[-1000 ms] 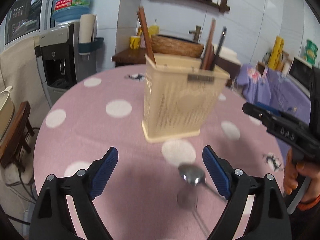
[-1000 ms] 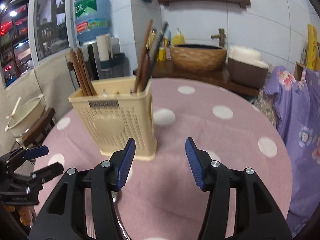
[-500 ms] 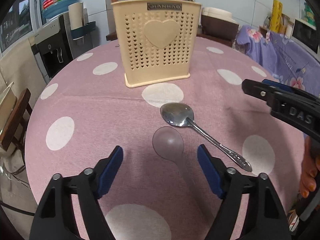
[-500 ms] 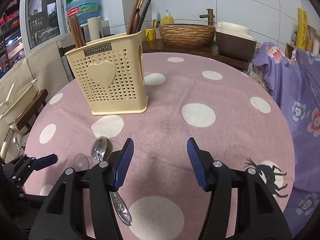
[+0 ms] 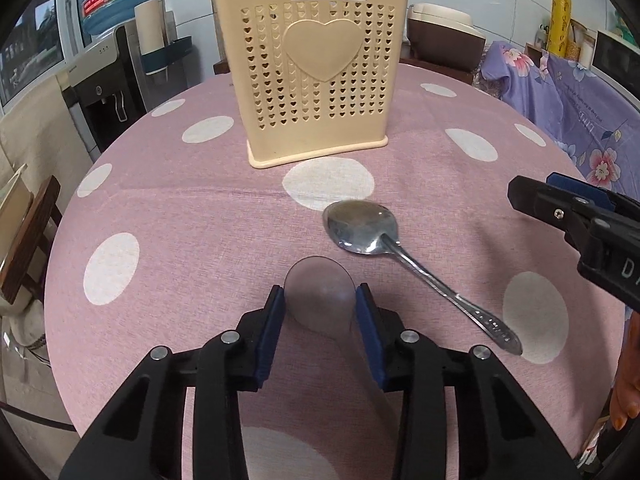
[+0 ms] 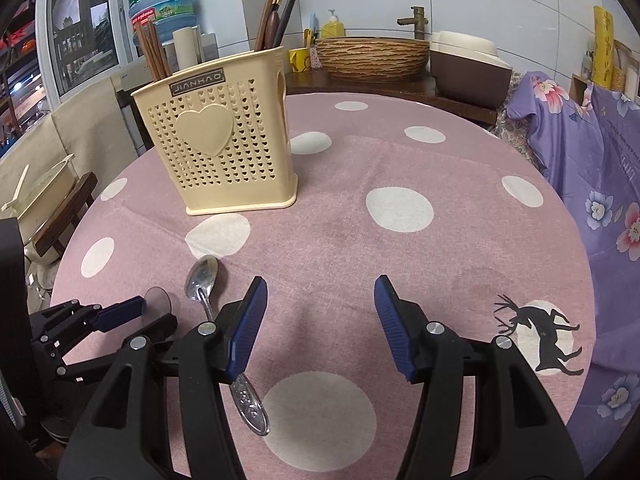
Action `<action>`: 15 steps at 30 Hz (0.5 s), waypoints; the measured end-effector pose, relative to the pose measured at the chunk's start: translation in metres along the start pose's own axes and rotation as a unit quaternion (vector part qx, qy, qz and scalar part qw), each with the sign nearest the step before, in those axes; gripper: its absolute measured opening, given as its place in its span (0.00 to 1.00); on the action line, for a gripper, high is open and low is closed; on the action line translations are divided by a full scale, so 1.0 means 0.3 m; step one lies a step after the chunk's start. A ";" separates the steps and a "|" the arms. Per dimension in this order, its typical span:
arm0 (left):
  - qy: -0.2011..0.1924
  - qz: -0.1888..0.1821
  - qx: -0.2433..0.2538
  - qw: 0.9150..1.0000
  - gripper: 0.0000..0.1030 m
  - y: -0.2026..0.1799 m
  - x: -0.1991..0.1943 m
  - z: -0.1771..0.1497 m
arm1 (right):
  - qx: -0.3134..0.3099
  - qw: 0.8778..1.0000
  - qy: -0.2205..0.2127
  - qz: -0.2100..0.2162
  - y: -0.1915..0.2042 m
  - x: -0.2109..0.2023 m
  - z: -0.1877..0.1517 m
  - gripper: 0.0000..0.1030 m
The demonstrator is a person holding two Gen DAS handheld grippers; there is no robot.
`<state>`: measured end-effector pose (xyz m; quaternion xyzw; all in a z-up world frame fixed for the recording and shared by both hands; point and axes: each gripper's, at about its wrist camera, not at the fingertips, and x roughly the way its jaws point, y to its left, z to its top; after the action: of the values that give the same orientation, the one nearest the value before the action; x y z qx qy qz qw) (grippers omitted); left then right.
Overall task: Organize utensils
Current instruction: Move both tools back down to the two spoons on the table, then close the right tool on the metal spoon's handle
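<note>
A clear plastic spoon (image 5: 320, 292) lies on the pink dotted tablecloth (image 5: 180, 208), and my left gripper (image 5: 320, 300) is closing on it, its blue pads meeting both edges of the bowl. A metal spoon (image 5: 362, 228) lies just to its right, handle toward me. Behind them stands the cream perforated utensil holder (image 5: 316, 72) with chopsticks and wooden utensils in it. In the right wrist view, my right gripper (image 6: 320, 320) hovers open over bare cloth; the metal spoon (image 6: 202, 274) passes under its left finger. The left gripper (image 6: 148, 314) shows there at the clear spoon (image 6: 158, 298).
The round table's edge drops off at the left toward a wooden stool (image 5: 28, 248) and a water dispenser (image 5: 104, 80). A purple floral cloth (image 6: 592, 168) hangs at the right. A counter with a woven basin (image 6: 372, 56) lies behind the table.
Both grippers dropped toward the table a second ago, then held still. The left jaws narrowed from wide apart to the sides of the clear spoon's bowl. The right jaws kept their width.
</note>
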<state>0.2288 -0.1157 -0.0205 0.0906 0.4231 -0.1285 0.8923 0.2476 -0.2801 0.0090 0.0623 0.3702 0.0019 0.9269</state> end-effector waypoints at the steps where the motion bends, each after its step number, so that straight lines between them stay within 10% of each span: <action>1: 0.000 0.001 0.001 1.000 0.36 0.014 -0.002 -0.003 | -0.002 1.000 0.003 0.005 0.005 0.003 0.000 0.55; 15: -0.004 0.017 -0.035 0.999 0.36 0.231 -0.012 -0.026 | -0.137 0.986 0.071 0.062 0.258 0.117 -0.017 0.56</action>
<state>0.2421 -0.0471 -0.0189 0.0662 0.4224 -0.0992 0.8985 0.2729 -0.2009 -0.0097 -0.0432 0.4265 0.1142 0.8962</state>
